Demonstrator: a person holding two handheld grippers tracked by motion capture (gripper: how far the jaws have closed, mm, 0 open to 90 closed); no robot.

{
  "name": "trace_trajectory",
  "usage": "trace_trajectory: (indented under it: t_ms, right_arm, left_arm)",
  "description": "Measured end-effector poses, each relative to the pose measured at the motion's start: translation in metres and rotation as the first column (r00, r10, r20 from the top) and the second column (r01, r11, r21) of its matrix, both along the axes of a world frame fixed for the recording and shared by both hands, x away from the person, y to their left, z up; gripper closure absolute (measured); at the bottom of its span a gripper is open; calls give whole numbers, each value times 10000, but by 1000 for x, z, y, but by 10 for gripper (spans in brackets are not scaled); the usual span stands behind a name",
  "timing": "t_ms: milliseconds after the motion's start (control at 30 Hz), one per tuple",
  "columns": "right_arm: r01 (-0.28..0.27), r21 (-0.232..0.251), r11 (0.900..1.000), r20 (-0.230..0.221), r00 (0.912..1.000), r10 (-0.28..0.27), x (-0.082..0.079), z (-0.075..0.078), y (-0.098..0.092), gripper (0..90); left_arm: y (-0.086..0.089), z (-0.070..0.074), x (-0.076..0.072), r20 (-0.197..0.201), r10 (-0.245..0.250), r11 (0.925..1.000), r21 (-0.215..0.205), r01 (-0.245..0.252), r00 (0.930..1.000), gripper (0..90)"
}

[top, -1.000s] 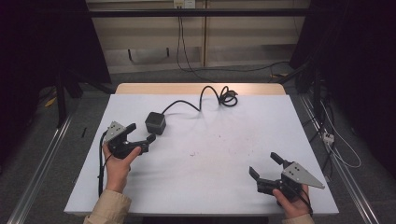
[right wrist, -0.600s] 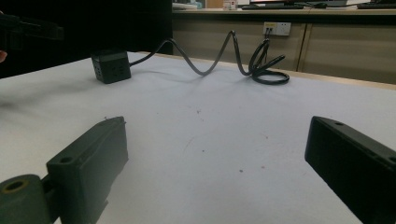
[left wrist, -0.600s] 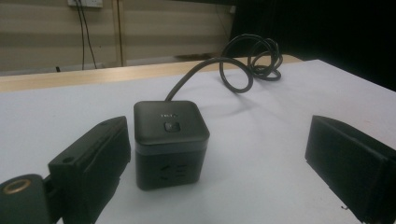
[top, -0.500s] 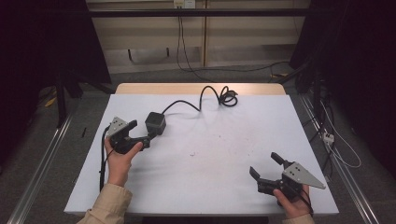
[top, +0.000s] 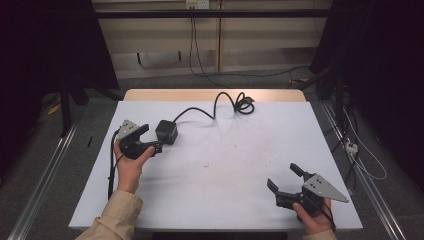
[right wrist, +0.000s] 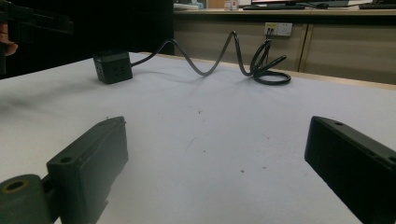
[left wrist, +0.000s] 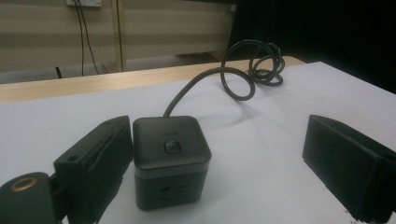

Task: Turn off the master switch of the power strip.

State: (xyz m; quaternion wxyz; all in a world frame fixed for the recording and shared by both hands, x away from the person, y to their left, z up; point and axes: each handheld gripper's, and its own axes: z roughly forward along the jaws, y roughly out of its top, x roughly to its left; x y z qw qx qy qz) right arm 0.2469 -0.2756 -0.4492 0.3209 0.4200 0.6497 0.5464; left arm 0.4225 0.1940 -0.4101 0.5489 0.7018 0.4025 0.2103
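Cube socket (left wrist: 171,161) sat upright, button up, cord (top: 220,102) trailing toward far edge. Left gripper (top: 150,137) jaws spread around it; bare table (top: 225,165) rightward. Right gripper (top: 284,179) released.

A white sheet (top: 220,170) covers the desk (top: 210,94), whose wooden edge shows at the far side. Beyond it, a wall socket (right wrist: 277,29) has cables (top: 192,45) hanging down to the grey floor (top: 60,150).
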Motion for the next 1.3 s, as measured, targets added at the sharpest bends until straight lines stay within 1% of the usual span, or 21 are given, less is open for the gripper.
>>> trace_trajectory:
  t_ms: [133,267,400,633,900,933,1100,1167,1300]
  right_arm:
    - [3,12,10000,10,10000,-3,0,0,0,52]
    - [13,36,10000,9,10000,-13,0,0,0,52]
    - [9,48,10000,0,10000,-9,0,0,-1,53]
    - [4,60,10000,-1,10000,-4,0,0,-1,55]
    - [9,60,10000,-8,10000,-9,0,0,-1,55]
    - [5,62,10000,9,10000,-5,0,0,-1,55]
    - [13,54,10000,21,10000,-13,0,0,-1,56]
    - [15,53,10000,15,10000,-15,0,0,-1,56]
    - [6,51,10000,3,10000,-6,0,0,-1,56]
  left_arm:
    - [0,1,2,-32,-26,10000,33,27,10000,94]
    - [-1,3,4,-81,-56,9999,-91,55,10000,122]
    - [-1,5,6,-80,-78,10000,-42,77,9999,132]
    - [-1,4,9,-160,-11,10000,70,12,9999,156]
    - [-1,3,11,-204,-3,10000,1,3,9998,198]
    - [-1,3,11,-219,-25,10000,26,25,9998,220]
    - [-1,3,13,-260,-48,9997,220,54,9997,233]
    - [-2,5,14,-248,-68,9998,175,72,9997,241]
    - [-4,9,15,-239,-136,9993,331,144,9996,252]
